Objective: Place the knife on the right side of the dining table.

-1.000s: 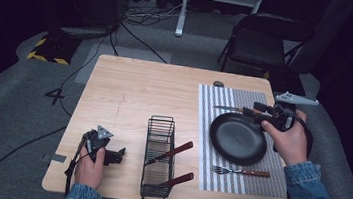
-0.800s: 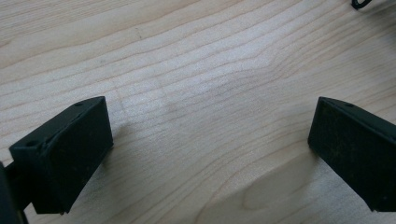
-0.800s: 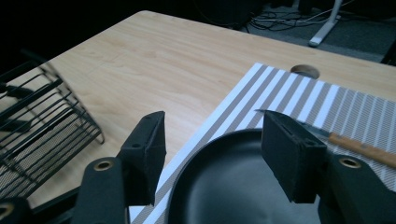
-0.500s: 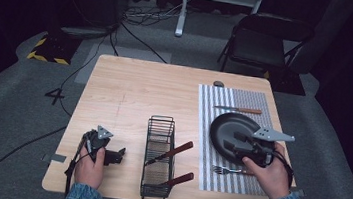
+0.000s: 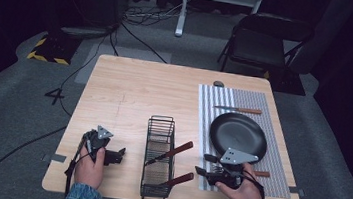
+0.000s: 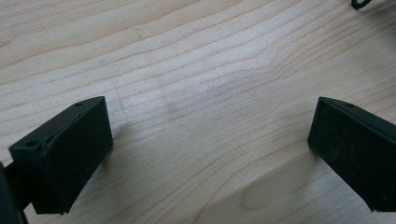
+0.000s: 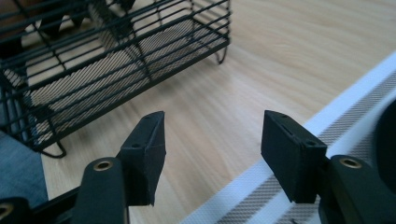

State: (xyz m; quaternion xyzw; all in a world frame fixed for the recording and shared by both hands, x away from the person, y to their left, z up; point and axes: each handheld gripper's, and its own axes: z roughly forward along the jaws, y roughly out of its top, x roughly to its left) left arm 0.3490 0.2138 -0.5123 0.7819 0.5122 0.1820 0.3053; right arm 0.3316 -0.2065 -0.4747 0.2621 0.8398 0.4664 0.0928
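table: light wood table (image 5: 140,90), rectangular
mat: striped placemat (image 5: 280,141) along right edge, far to near
basket: black wire basket (image 5: 159,155) at near-edge middle, just left of mat
small item: dark round object (image 5: 218,83) at far edge, touching mat's far-left corner; can't identify
left gripper: left gripper (image 5: 116,155) rests on wood near near-left corner
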